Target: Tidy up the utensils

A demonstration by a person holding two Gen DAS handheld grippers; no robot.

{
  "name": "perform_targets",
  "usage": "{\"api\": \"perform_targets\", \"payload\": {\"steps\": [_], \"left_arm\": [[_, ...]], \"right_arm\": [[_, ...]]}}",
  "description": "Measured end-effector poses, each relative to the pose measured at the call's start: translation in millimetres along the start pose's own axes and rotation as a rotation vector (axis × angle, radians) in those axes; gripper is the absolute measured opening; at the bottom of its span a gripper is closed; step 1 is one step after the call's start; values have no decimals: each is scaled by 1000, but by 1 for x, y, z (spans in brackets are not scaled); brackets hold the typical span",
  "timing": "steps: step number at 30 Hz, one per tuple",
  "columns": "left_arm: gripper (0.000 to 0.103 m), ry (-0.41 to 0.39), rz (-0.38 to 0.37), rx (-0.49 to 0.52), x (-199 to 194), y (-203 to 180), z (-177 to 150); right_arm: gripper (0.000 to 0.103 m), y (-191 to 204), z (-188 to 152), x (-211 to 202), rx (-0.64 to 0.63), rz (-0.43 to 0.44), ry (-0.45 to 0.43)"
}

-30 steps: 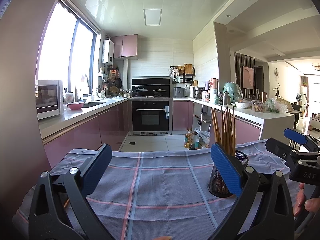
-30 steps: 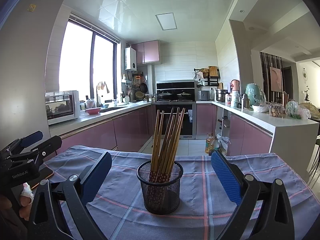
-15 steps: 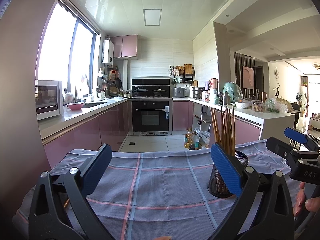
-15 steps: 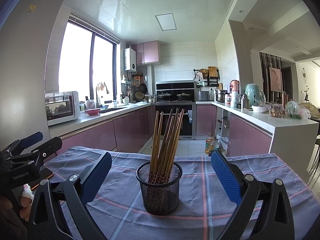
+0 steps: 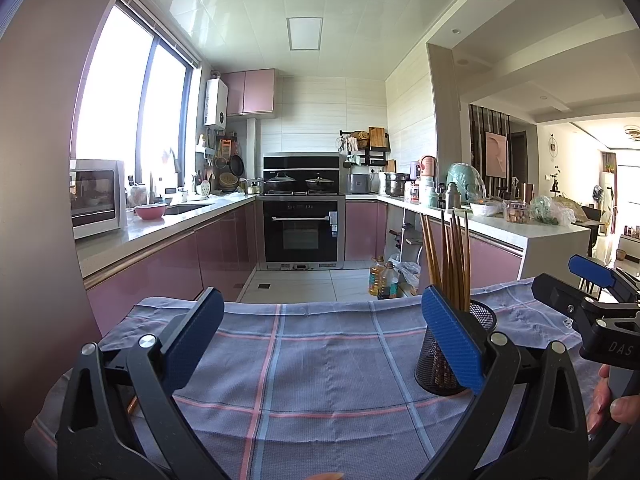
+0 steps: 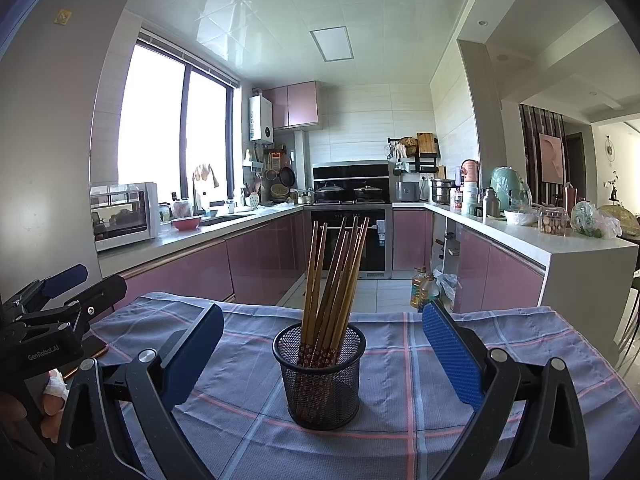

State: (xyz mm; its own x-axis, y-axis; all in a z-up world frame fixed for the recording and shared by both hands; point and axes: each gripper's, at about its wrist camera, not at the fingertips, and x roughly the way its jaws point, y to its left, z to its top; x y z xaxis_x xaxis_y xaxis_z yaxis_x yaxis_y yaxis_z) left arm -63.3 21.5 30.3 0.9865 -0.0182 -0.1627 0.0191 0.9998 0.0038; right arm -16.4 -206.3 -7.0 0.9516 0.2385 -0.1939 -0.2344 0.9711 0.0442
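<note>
left tongs [image 5: 320, 344]: apart, empty | right tongs [image 6: 322, 354]: apart, empty | chopsticks [image 6: 336, 280]: upright in mesh cup [image 6: 320, 384] on checked-cloth surface [image 6: 400, 400]

Ahead of you a blue-grey checked cloth [image 6: 400, 380] with pink and pale blue lines covers the worktop. Beyond it runs a kitchen with pink cabinets [image 5: 224, 248]. A black built-in oven [image 5: 301, 232] sits at the far wall, two lidded pots [image 5: 298, 181] on the hob above it. On the left counter you see a white microwave [image 5: 94, 196] and a pink bowl [image 5: 150, 211] beside the sink. Two bottles, probably cooking oil [image 6: 424, 286], stand on the tiled floor. A pale green appliance [image 6: 506, 192] stands on the right counter.
</note>
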Motion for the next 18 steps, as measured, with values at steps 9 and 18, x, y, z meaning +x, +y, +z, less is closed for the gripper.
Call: {"api": "perform_targets", "payload": {"steps": [9, 18], "left_arm": [[97, 2, -2, 0, 1, 0, 0], [97, 4, -3, 0, 2, -2, -1]], "right_arm": [[96, 0, -1, 0, 3, -1, -3], [96, 0, -2, -1, 5, -2, -4]]}}
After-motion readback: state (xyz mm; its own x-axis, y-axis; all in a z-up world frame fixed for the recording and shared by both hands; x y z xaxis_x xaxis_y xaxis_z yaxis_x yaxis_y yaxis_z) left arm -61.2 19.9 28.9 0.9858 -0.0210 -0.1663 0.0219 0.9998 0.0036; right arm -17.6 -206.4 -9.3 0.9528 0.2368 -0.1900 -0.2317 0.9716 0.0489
